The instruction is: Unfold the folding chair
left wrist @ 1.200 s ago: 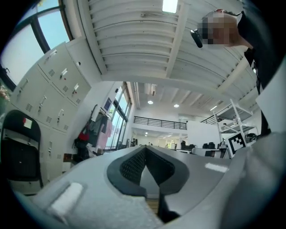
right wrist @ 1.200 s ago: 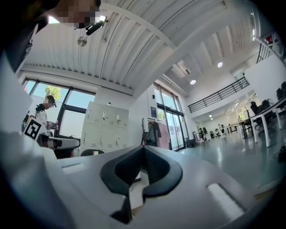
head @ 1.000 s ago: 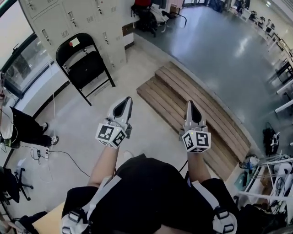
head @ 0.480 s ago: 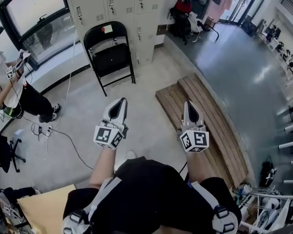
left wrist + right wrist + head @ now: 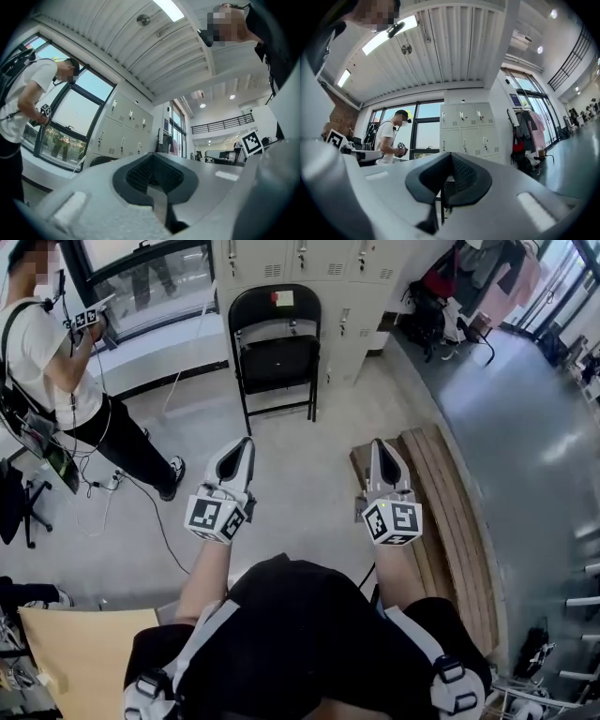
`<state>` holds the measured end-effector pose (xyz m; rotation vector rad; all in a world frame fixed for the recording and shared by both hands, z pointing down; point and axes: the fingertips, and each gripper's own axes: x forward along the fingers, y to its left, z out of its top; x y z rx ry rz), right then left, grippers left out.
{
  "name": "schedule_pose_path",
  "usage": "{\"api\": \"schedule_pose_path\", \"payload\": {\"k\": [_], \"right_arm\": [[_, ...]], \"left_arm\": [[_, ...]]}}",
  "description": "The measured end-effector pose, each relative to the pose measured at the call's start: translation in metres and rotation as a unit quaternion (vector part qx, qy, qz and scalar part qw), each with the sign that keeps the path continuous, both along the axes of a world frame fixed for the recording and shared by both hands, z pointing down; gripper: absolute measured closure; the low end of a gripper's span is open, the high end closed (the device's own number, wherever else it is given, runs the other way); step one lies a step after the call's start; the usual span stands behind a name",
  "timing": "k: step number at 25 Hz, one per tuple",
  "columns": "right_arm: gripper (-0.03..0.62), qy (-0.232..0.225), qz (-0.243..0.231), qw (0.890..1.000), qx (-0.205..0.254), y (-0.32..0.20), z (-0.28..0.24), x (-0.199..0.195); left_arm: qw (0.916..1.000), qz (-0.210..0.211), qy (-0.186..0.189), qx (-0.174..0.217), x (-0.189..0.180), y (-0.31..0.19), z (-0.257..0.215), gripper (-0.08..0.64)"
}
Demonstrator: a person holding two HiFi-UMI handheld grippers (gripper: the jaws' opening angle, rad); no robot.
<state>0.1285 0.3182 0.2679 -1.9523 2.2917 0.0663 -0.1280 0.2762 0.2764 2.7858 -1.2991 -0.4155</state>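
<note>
left gripper [image 5: 244, 444], right gripper [image 5: 379, 446] closed, empty; seemingly folded chair [image 5: 275, 357] ahead

Head view: from high above the wearer's own torso, facing forward and steeply down, with the left gripper [image 5: 242, 448] and right gripper [image 5: 378, 448] near and the black metal folding chair [image 5: 275, 357] farther off against the pale grey metal lockers [image 5: 309, 263]. Left and right gripper views: set low and very close behind each pair of pressed-together jaws, tilted slightly up toward the white ribbed ceiling [image 5: 140, 47]. Shared by all three: those lockers, and the bystander in a white shirt [image 5: 42, 352] at far left.
</note>
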Motion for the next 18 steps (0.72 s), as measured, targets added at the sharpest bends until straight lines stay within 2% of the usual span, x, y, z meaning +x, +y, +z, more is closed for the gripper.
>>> {"api": "schedule_pose_path", "payload": {"k": [5, 9, 13, 18], "right_arm": [[0.588, -0.003, -0.042, 0.999, -0.011, -0.044, 0.008, -0.042], [0.588, 0.000, -0.067, 0.998, -0.017, -0.077, 0.011, -0.058], [0.588, -0.005, -0.079, 0.997, -0.023, -0.115, 0.021, -0.055], [0.588, -0.013, -0.095, 0.995, -0.018, -0.183, 0.018, -0.030]], "left_arm": [[0.9992, -0.041, -0.001, 0.002, -0.038, -0.023, 0.005, 0.557], [0.9979, -0.064, 0.001, -0.011, -0.049, -0.043, 0.013, 0.557], [0.9969, -0.077, 0.001, -0.017, -0.046, -0.072, 0.018, 0.557], [0.9945, -0.104, -0.005, -0.003, -0.034, -0.120, 0.009, 0.557]]}}
